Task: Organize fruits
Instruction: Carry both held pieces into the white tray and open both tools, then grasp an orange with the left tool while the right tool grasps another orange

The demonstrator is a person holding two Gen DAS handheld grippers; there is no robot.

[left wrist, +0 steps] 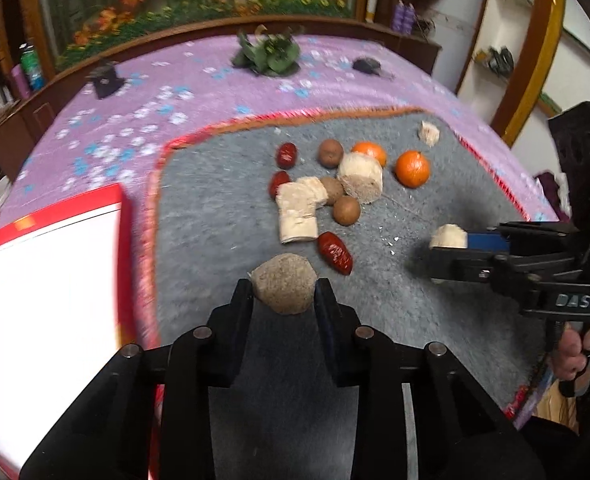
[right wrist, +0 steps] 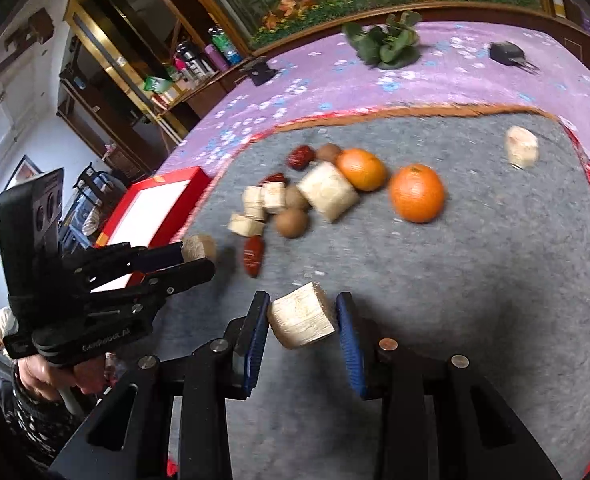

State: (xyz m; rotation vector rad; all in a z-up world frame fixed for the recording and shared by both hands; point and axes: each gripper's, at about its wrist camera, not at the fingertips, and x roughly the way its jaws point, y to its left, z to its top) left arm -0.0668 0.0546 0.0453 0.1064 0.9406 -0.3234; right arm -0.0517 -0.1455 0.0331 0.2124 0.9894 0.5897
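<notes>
Left wrist view: left gripper (left wrist: 283, 292) clamped on a short tan chunk (left wrist: 285, 283), round cut face toward the camera, so its axis runs roughly along the fingers. Chunk looks lifted off the grey mat (left wrist: 215, 216). Red tray (left wrist: 123, 216) with white floor sits just left of the mat, on this gripper's side and nearer to it than to the other one. Judgement: if the chunks go in the tray, the move is a sideways carry to the left. Right gripper (left wrist: 449, 254) enters from the right edge, closed on a pale chunk (left wrist: 449, 236).

Loose pile mid-mat: two oranges (left wrist: 412, 168), brown round fruits (left wrist: 346, 210), red dates (left wrist: 335, 252), more pale chunks (left wrist: 361, 178).

Right wrist view: right gripper (right wrist: 303, 320), blue pads (right wrist: 347, 328) pressed on the pale chunk (right wrist: 301, 320). Chunk tilted, cut face toward the left and the camera, long axis crossing between the pads. It hangs above the mat, shadow beneath. Tray lies far left, beyond the left gripper (right wrist: 199, 258), so the right hand has the longer reach. One pale chunk (right wrist: 521, 147) sits alone at the far right corner of the mat.
</notes>
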